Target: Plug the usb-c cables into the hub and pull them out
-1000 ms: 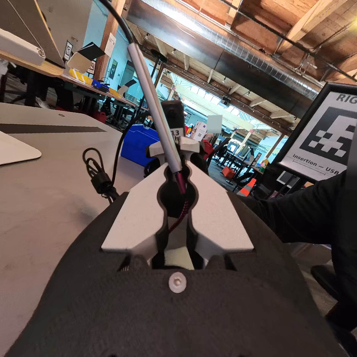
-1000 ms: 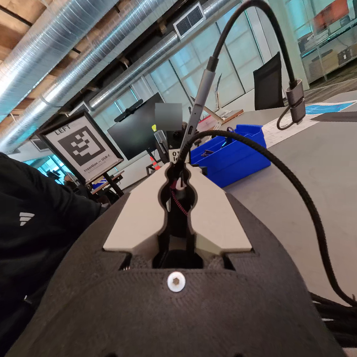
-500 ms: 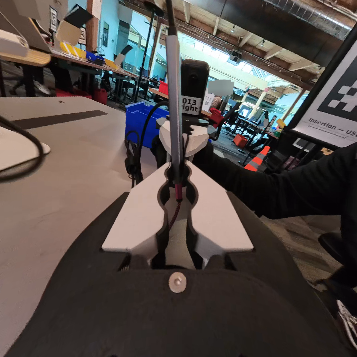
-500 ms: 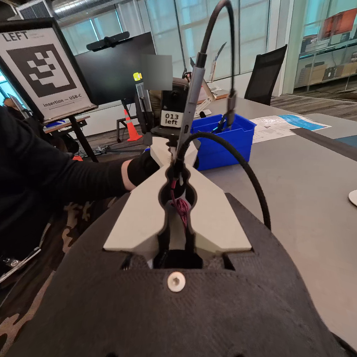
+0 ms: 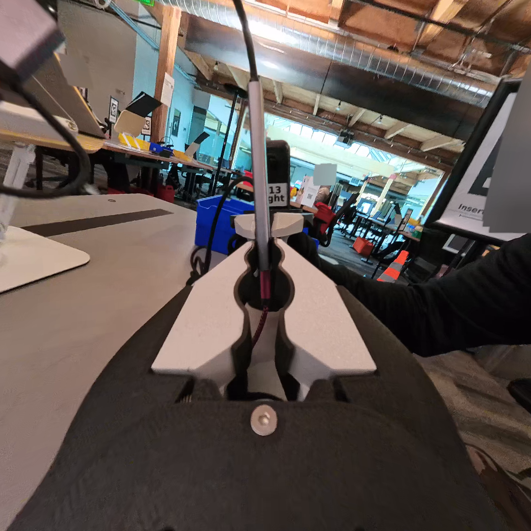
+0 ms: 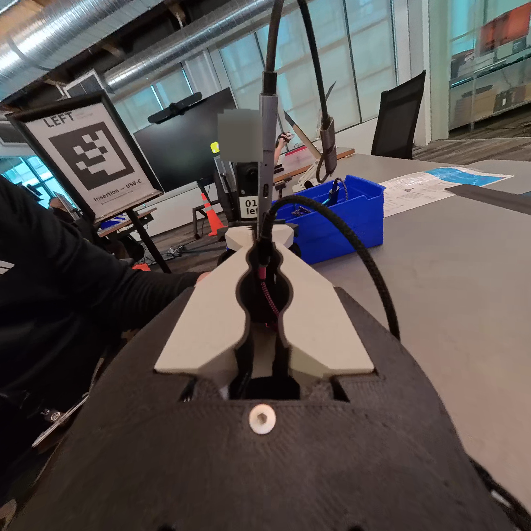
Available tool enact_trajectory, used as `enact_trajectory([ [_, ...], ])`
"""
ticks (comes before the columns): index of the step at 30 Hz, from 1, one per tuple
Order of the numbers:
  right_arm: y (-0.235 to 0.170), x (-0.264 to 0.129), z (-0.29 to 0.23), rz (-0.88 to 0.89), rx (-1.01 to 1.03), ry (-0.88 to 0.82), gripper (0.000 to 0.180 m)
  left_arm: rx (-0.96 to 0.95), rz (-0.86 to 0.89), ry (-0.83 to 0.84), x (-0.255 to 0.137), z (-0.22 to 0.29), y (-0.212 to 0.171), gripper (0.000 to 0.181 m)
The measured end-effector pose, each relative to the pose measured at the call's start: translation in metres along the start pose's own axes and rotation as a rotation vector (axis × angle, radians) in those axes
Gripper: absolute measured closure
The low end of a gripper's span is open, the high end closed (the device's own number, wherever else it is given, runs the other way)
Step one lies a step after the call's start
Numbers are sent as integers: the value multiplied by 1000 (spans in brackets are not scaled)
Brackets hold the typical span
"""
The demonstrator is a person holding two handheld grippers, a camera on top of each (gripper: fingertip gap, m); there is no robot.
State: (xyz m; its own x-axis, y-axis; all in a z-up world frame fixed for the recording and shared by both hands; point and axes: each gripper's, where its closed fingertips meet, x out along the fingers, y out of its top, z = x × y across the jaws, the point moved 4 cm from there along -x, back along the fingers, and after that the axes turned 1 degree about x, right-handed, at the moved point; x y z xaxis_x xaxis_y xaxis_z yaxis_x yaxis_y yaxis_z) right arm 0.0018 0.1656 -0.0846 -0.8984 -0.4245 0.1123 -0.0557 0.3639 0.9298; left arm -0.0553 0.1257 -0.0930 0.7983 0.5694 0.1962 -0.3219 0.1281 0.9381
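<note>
- Across both wrist views, a broad grey bench (image 6: 448, 287) is stretching out under everything, carrying a blue plastic bin (image 6: 344, 218) near its far edge.
- A person's black sleeve (image 5: 431, 301) is reaching in from the right of the left wrist view.
- A framed black-and-white marker sign on a stand (image 6: 89, 155) is standing off the bench at the left of the right wrist view.
- The left gripper (image 5: 263, 250), black-bodied with pale wedge-shaped fingers (image 5: 212, 310), is closing narrowly on the lower end of a long, slim grey metal hub (image 5: 258, 178), which is standing nearly upright above the bench edge.
- The right gripper (image 6: 263, 247), of the same build, is facing the left one from the other side, its fingers (image 6: 313, 313) pinched nearly together around the black plug end of a black braided cable (image 6: 359, 253) right against the hub's lower part; whether that plug is seated in a port cannot be told.
- The black braided cable is arching up from the fingers and curving down to the right over the bench.
- A thicker black lead (image 6: 273, 34) is rising from the hub's top end and looping over.
- A magenta plug with a red-and-black braided cable (image 5: 265, 284) is hanging from the hub's bottom end, between the left fingers.
</note>
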Motion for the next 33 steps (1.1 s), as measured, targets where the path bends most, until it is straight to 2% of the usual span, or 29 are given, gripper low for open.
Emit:
enact_trajectory([
  [11,8,-13,-9,-20,-37,65,174,-51,86,-35,13,10,8,175],
  [17,8,-11,-5,2,-6,51,174,-43,96,-9,11,6,10,175],
  [23,4,-19,-7,-4,-4,143,174,-42,60,-22,17,12,8,175],
  [26,5,-21,-5,3,-7,126,174,-67,74,-5,19,9,8,175],
  [27,6,-20,-5,19,-3,112,174,-75,94,-5,18,8,10,174],
  [28,8,-23,-3,50,11,104,174,-106,203,-4,6,4,22,174],
  [30,18,-42,8,159,57,45,174,-193,431,77,-44,-26,52,174],
  [31,17,-47,10,158,64,25,175,-147,387,110,-50,-28,53,174],
  [33,9,-45,16,63,64,-23,174,-107,274,92,-34,-20,39,173],
])
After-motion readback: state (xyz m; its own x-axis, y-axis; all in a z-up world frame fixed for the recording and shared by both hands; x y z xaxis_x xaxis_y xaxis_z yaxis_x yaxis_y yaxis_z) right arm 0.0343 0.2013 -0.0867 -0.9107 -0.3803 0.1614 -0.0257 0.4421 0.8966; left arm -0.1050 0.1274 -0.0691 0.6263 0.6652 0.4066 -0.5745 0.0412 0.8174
